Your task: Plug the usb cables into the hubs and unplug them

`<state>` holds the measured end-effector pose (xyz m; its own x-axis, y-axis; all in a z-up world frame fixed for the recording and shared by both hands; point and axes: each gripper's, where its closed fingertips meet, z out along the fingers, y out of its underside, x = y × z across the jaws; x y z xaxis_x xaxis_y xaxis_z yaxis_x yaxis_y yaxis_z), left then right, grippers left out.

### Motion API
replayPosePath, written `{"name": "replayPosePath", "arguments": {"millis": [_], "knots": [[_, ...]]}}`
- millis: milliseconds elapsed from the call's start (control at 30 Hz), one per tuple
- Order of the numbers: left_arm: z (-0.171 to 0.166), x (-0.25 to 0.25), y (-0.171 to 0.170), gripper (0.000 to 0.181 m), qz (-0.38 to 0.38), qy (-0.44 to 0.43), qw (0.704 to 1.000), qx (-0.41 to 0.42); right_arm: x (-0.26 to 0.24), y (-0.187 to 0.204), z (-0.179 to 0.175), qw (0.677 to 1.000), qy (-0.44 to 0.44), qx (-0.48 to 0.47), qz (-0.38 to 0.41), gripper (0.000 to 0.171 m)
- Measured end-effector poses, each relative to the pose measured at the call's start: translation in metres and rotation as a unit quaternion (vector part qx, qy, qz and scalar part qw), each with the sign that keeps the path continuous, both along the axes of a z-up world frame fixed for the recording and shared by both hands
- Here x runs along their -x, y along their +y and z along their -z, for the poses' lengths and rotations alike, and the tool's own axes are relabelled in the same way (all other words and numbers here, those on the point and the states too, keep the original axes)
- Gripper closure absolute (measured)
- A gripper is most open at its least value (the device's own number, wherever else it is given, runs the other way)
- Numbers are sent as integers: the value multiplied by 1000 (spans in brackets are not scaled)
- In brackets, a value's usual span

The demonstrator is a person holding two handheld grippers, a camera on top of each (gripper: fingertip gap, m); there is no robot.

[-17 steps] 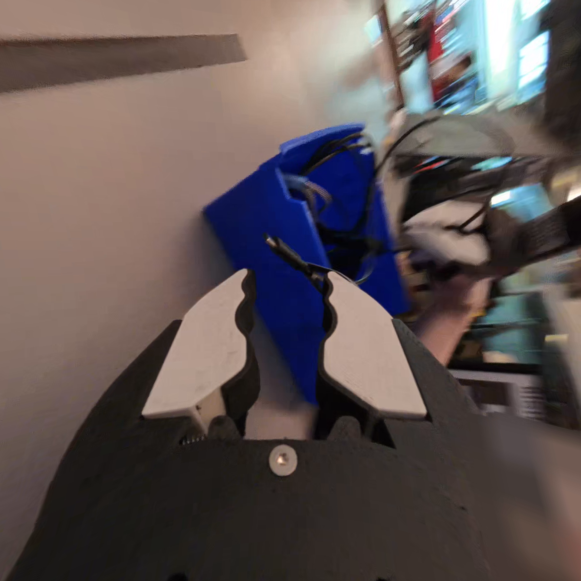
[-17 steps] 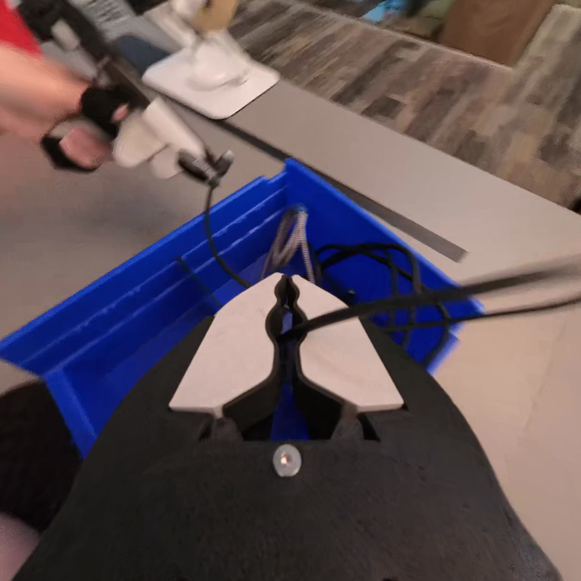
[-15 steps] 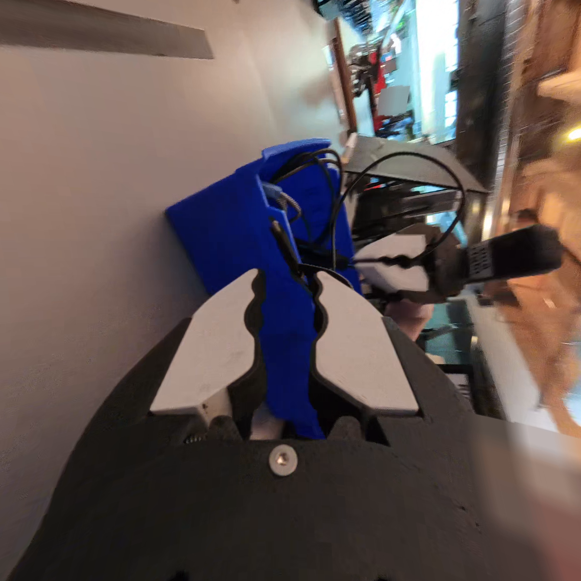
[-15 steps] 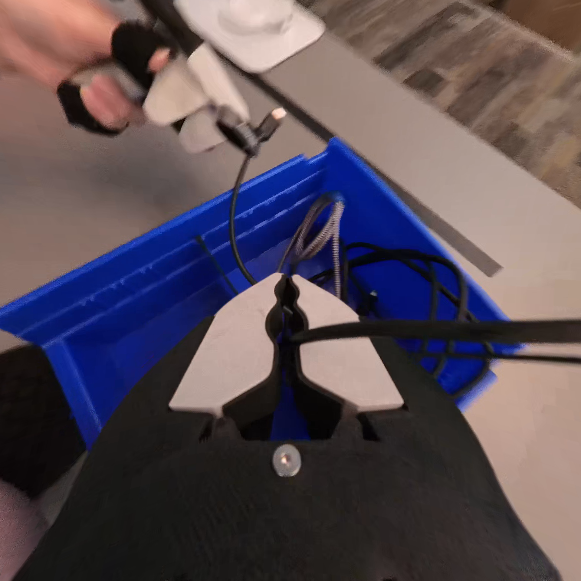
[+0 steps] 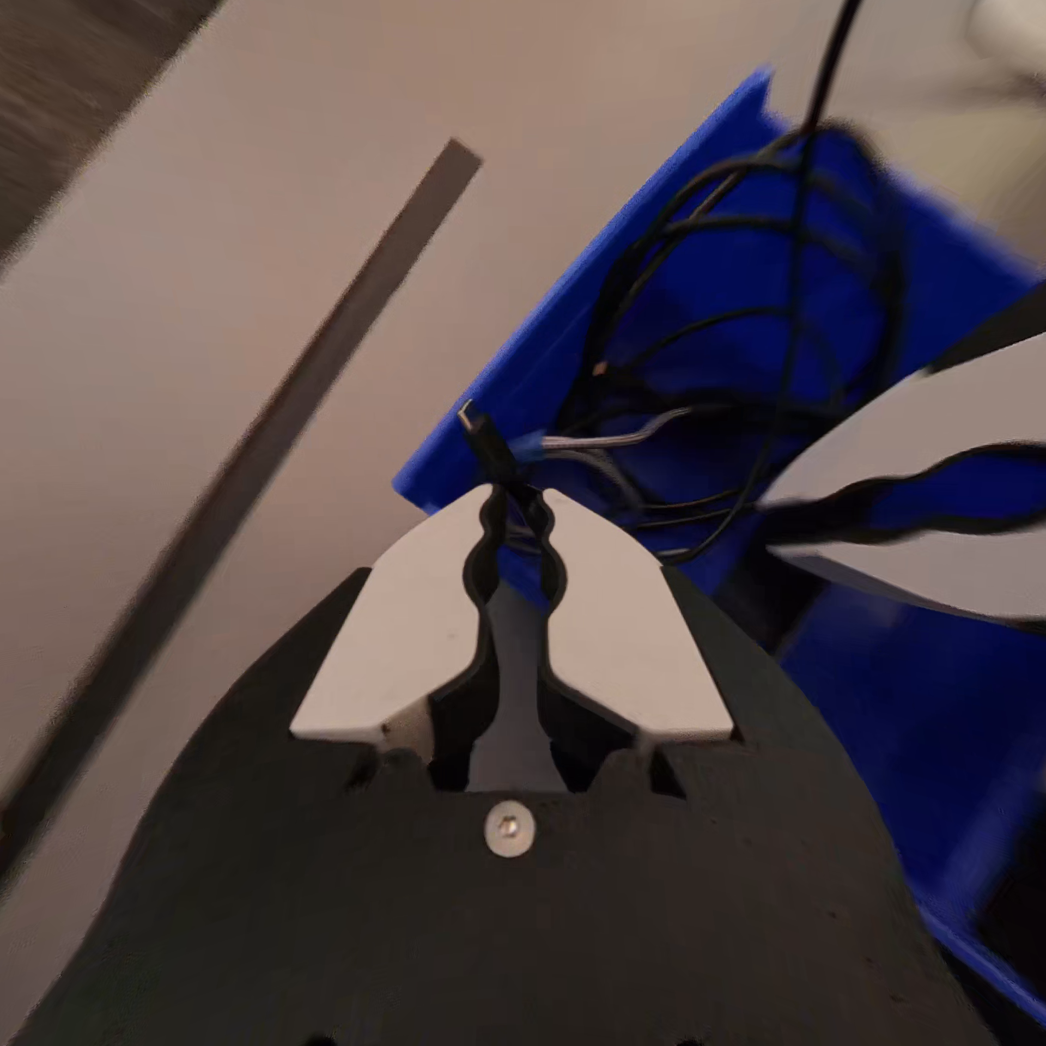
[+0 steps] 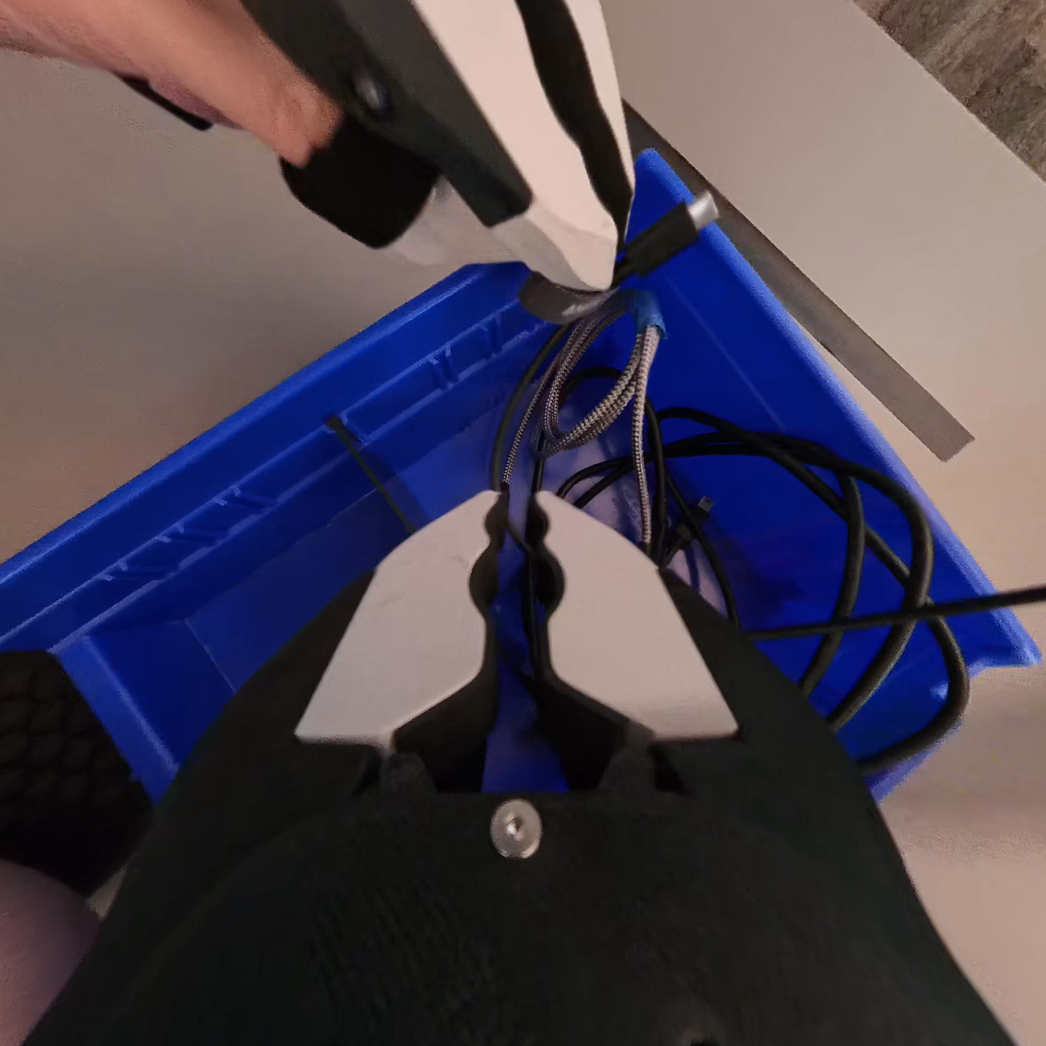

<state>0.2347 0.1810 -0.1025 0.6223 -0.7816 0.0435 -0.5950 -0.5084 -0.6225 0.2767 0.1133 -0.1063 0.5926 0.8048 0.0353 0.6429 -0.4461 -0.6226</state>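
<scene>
Two hand-held grippers over a blue plastic bin of tangled USB cables on a pale grey desk.

The left hand-held gripper (image 5: 516,498) has its white fingers nearly pressed together, pinching a thin black USB cable (image 5: 491,447) just behind its plug, whose metal tip (image 6: 702,212) juts past the blue plastic bin (image 6: 226,509) rim. The right hand-held gripper (image 6: 518,504) is slightly spread, with a black cord passing loosely between its fingertips. Inside the bin lie looped black cables (image 6: 883,543) and a grey braided cable (image 6: 617,390) bound with blue tape. A dark strip (image 5: 283,396) crosses the pale grey desk (image 5: 198,254) beside the bin.
</scene>
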Motion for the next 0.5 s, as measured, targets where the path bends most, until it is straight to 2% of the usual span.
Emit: {"name": "replayPosePath", "arguments": {"millis": [33, 133, 333, 500], "knots": [[2, 4, 6, 166, 3, 47, 998, -40, -4, -3, -2, 1000, 0, 6, 14, 149], [-2, 4, 10, 159, 13, 111, 988, -103, -30, -22, -11, 997, -4, 35, 73, 136], [-25, 3, 4, 154, -10, 41, 994, -98, -81, -52, -26, 973, 38, 75, 213, 133], [-49, 21, -14, 150, -20, -42, 994, -94, -110, -49, -57, 940, 148, 43, 304, 133]]}}
